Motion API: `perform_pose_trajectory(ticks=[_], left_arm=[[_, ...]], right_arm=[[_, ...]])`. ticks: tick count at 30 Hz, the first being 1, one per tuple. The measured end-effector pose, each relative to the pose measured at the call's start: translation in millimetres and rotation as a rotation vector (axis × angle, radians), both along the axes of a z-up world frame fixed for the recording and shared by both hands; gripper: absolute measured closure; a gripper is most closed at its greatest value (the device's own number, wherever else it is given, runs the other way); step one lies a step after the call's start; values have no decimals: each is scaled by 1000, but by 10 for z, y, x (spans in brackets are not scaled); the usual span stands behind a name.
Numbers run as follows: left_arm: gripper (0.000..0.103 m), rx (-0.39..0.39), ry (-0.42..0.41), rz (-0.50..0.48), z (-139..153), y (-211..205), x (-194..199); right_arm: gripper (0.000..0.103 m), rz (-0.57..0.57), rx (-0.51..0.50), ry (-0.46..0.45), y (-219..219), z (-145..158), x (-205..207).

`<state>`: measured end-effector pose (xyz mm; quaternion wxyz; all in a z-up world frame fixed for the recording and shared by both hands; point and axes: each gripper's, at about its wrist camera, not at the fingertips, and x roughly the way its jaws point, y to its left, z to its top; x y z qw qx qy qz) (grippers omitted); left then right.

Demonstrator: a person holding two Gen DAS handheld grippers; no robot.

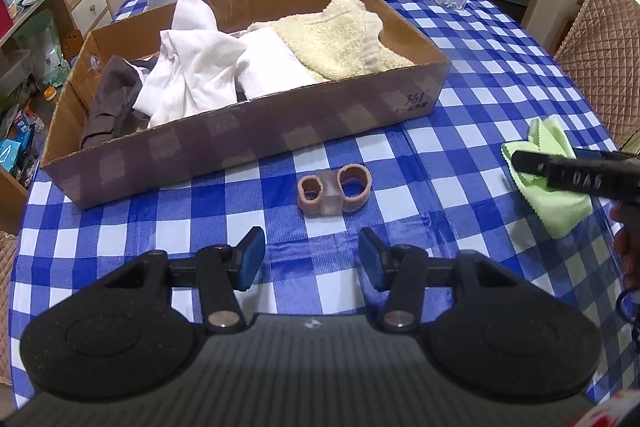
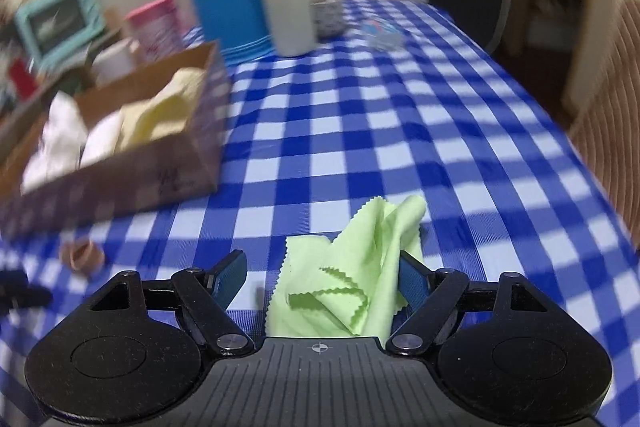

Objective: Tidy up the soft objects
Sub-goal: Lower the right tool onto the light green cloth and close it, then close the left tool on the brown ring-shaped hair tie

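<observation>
Blue-checked surface [image 1: 460,163], kitchen clutter behind. The cardboard box [image 1: 256,139] already holds white cloths [image 1: 192,75], a cream towel [image 1: 340,43] and something brown [image 1: 112,99], so it looks like the drop-off. Right gripper [image 2: 320,279], jaws wide, straddles the green cloth [image 2: 344,287], probably next. Left gripper [image 1: 311,259], jaws wide and holding nothing, faces the tan 2-loop piece [image 1: 334,189].

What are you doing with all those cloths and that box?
Soft things are being tidied into the cardboard box, which already holds white cloths and a cream towel. The right hand-held gripper is open around the green cloth on the table. The left hand-held gripper is open in front of the brown toe separator.
</observation>
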<state>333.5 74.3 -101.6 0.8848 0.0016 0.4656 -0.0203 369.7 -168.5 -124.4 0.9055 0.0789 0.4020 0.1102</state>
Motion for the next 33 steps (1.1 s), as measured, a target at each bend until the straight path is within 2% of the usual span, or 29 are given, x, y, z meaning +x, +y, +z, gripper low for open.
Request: perform_pose_trajectory(ticks=[2,4,6,10,12,15,23,29,33], left_arm=[[54,-1,-3,-3,-19,-11,26],[54,-2,-5,-7,-37,-29,54],[54,-5,-8,-11,-52,-48,80],[54,-4,-10,-19,-88,-80,131],[54,-5,-10,-22,-103,-88,146],[53,-5,-9,-23,-123,-103,178],[51,-22,-15,-12,-178,-155,284],[52,-31,-17,37,-247,-176,387],[58,-20,-27,47,-276,-187,414]], right_arm=[[25,56,-65,-31,113,-23,-33],[33,99,-113,-51,194,-49,-68],[53,121,-146,-58,248,-84,-99],[67,116,-156,-30,228,-163,-97],[84,110,-150,-25,187,-164,-83],[95,100,-160,-24,128,-143,-44],[95,85,-144,-24,56,-132,-30],[95,90,-134,-25,36,-134,-32],[95,92,-133,-28,39,-137,-40]])
